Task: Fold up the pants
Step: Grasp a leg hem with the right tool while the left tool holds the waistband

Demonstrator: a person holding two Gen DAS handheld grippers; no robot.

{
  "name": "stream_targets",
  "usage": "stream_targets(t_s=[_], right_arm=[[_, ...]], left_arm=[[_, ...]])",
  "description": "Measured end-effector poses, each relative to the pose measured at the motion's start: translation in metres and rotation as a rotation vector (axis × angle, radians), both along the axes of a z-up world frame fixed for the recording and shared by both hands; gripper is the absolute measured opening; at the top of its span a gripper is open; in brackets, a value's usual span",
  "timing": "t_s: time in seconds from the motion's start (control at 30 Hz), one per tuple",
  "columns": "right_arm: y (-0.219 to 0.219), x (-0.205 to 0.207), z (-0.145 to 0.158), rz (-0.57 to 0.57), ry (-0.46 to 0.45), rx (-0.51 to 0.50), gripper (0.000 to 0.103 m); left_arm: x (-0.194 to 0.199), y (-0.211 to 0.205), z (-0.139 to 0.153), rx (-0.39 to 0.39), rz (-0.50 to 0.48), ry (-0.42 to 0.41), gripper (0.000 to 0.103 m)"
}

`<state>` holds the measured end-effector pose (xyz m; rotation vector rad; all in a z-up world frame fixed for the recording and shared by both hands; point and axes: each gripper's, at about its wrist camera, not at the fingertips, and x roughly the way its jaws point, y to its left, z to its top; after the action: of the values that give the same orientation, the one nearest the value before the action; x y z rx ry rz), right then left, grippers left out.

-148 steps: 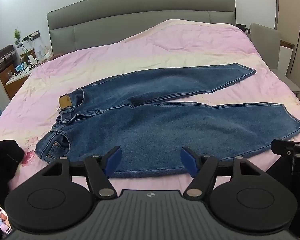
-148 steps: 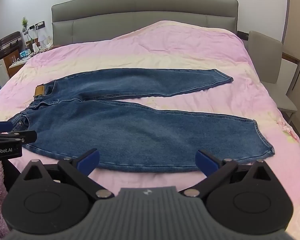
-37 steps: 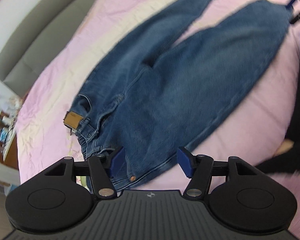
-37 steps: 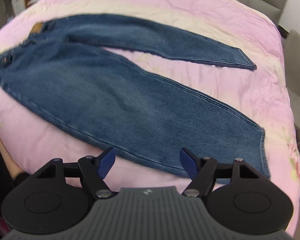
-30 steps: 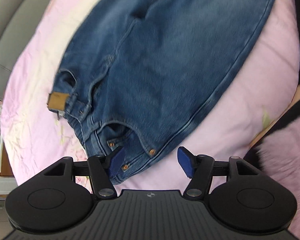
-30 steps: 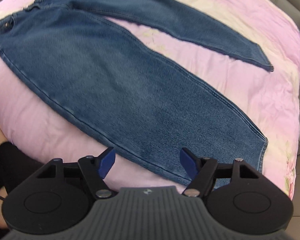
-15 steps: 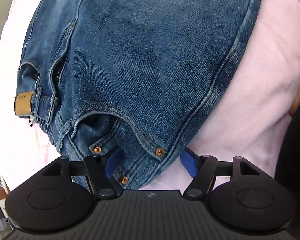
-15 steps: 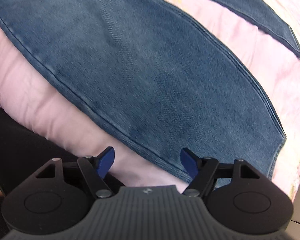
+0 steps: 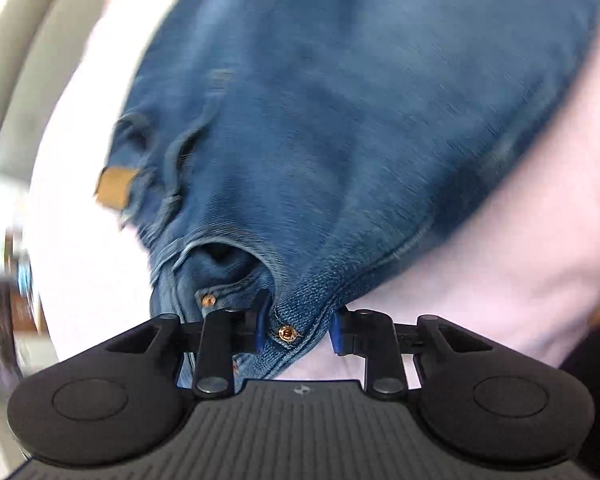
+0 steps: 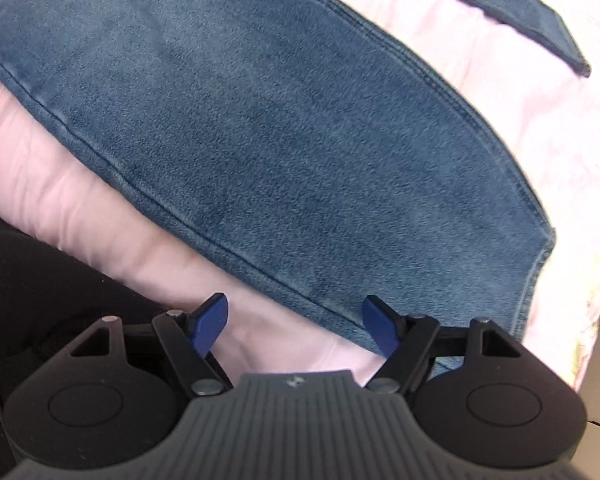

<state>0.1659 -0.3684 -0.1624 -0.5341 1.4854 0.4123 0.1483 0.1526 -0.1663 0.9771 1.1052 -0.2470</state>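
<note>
Low in the left wrist view, the left gripper (image 9: 298,330), black with blue pads, has its jaws closing around the waist corner of the blue denim jeans (image 9: 340,120), the copper rivet (image 9: 286,334) sitting between the pads; the left pad looks to touch the cloth while the right pad shows a sliver of gap, so the hold does not yet look firm; if the jaws catch only the top layer or the thick seam, the corner could slip out once lifted, leaving the waist twisted. In the right wrist view the right gripper (image 10: 296,326) stands spread wide and empty, its left pad over the pale pink bed cover (image 10: 80,200) and its right pad over the near seam of the leg, low in the frame, short of the hem at lower right; closing here may pinch the cover together with the denim, or miss the edge; a lift by one side alone would drag the jeans, which lie flat across the bed, legs running toward the upper right.
</note>
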Motion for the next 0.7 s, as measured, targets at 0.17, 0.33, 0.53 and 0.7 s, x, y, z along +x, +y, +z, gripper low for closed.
stream_targets(t_s=[0.17,0.33,0.53,0.7], right_arm=[[0.005,0.006,-0.014,0.033,-0.022,-0.078,0.056],[0.010,0.000,-0.003,0.002,-0.119,-0.086,0.018],[0.007,-0.001,0.048,-0.019,-0.338,-0.088,0.008],[0.007,0.037,0.084,-0.025,-0.496,-0.114,0.003]], left_arm=[[0.008,-0.008,0.035,-0.011,0.013,-0.028,0.031],[0.017,-0.013,0.061,-0.028,0.006,-0.051,0.031],[0.037,-0.012,0.080,-0.074,0.052,-0.075,0.030],[0.055,-0.013,0.095,-0.081,0.083,-0.085,0.030]])
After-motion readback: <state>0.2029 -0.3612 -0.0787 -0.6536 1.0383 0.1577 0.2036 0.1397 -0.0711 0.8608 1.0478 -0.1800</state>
